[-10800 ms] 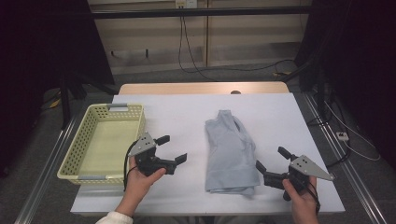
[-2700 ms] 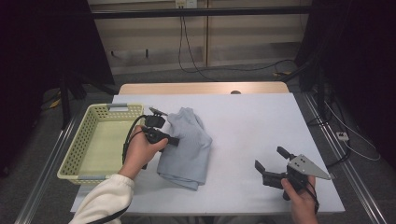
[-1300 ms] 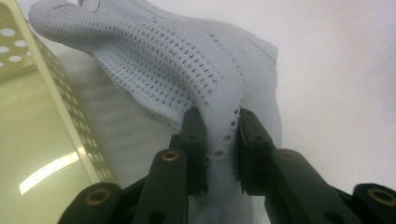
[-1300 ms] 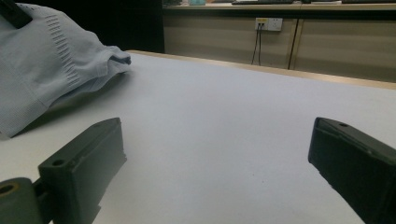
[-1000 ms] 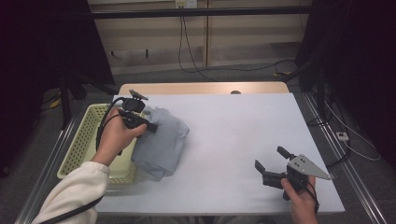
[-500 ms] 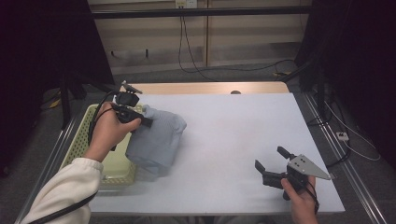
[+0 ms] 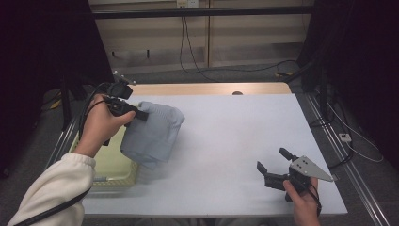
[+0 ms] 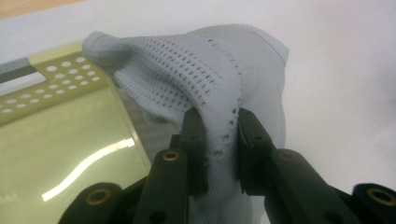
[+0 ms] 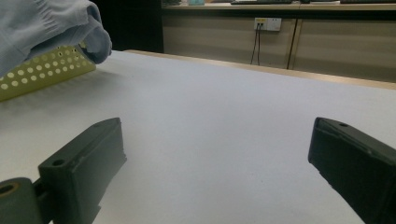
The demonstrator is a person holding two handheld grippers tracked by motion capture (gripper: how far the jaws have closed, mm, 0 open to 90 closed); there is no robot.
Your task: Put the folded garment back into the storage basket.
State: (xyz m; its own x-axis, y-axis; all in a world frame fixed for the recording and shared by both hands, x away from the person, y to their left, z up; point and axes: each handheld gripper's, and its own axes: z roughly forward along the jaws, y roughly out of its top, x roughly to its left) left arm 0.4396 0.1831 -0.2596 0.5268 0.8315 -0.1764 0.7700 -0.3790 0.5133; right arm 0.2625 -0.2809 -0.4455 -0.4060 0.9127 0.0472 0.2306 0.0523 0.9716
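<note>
High view: basket (image 7: 113, 165) under cloth (image 7: 153, 129), table (image 7: 226, 141) beyond.

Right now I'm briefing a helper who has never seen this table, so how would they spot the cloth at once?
Start at the white table and look to its left edge, where a yellow-green perforated basket sits. Over the basket's right rim hangs the cloth, pinched in the left hand-held gripper. It is the one soft, pale blue-grey knit thing there, with rows of small holes.

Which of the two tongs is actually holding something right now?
The left tongs: their jaws are pinched shut on the grey knit cloth beside the yellow basket. The right tongs sit open above bare table.
</note>
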